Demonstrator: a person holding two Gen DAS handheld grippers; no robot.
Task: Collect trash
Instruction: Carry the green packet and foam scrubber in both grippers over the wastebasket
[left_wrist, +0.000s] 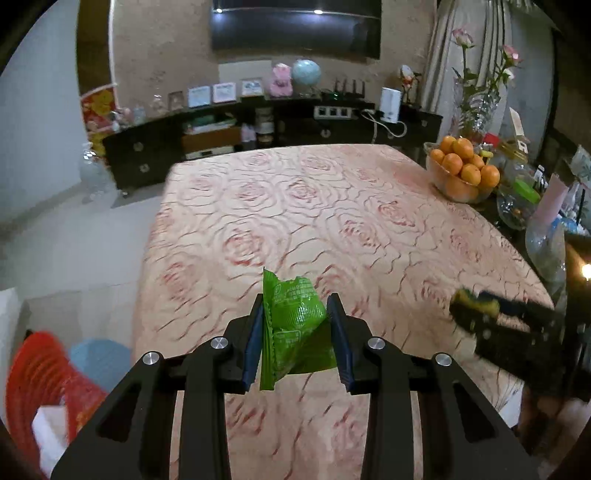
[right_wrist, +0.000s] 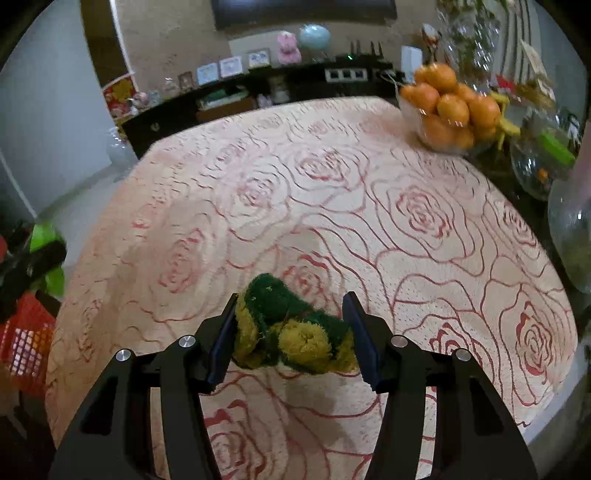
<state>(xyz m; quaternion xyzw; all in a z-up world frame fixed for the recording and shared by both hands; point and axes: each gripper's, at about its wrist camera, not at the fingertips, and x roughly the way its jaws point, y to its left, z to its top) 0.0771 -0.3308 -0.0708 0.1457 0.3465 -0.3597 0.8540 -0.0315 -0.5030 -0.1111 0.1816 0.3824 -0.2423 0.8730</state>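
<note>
Left gripper (left_wrist: 295, 339) fingers pinching a green wrapper (left_wrist: 295, 325) above the tabletop (left_wrist: 295, 206); right gripper (right_wrist: 291, 336) fingers clamping a green-and-yellow scrubber (right_wrist: 288, 328). Risk: thin wrapper slipping out before reaching the red basket (left_wrist: 37, 373) at near left.

A table with a pink rose-pattern cloth (left_wrist: 314, 221) fills the middle of the room. Behind it a long dark cabinet (left_wrist: 155, 155) stands against a beige textured wall (left_wrist: 162, 48), under a dark television (left_wrist: 295, 29). The floor (left_wrist: 55, 229) is pale and tiled. Striped curtains (left_wrist: 476, 37) hang at the right.
</note>
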